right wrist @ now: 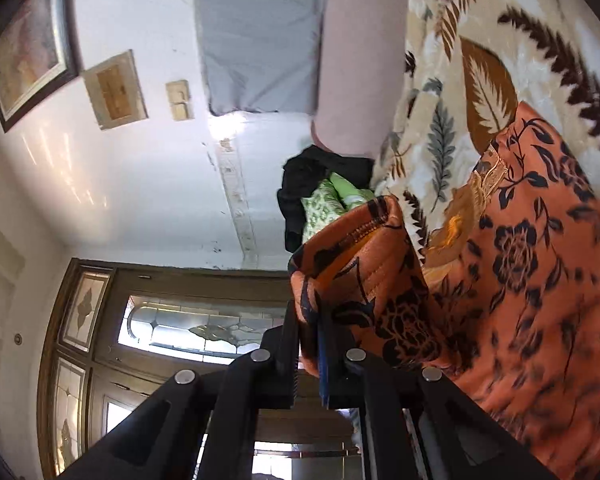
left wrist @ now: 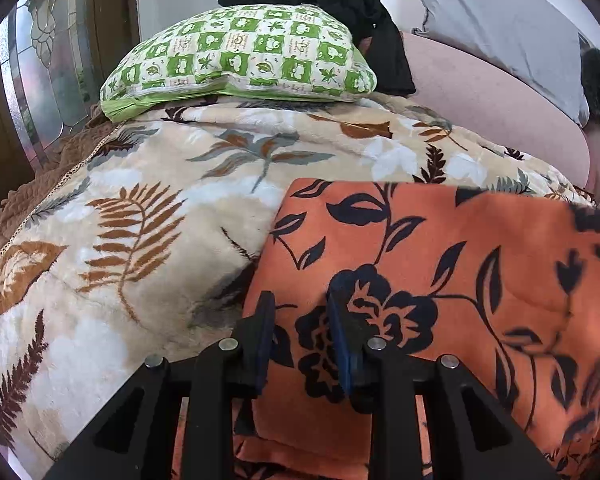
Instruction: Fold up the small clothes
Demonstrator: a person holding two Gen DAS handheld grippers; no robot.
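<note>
An orange garment with a black flower print lies on a leaf-patterned blanket on a bed. My left gripper is open, its fingers low over the garment's near left part with cloth showing between them. My right gripper is rolled sideways and shut on a hemmed edge of the orange garment, which it holds lifted off the blanket. The rest of the garment still lies on the bed.
A green-and-white checked pillow and a black garment lie at the far end of the bed. A grey pillow and pink bolster are at the right. A glass-panelled door stands beyond the bed.
</note>
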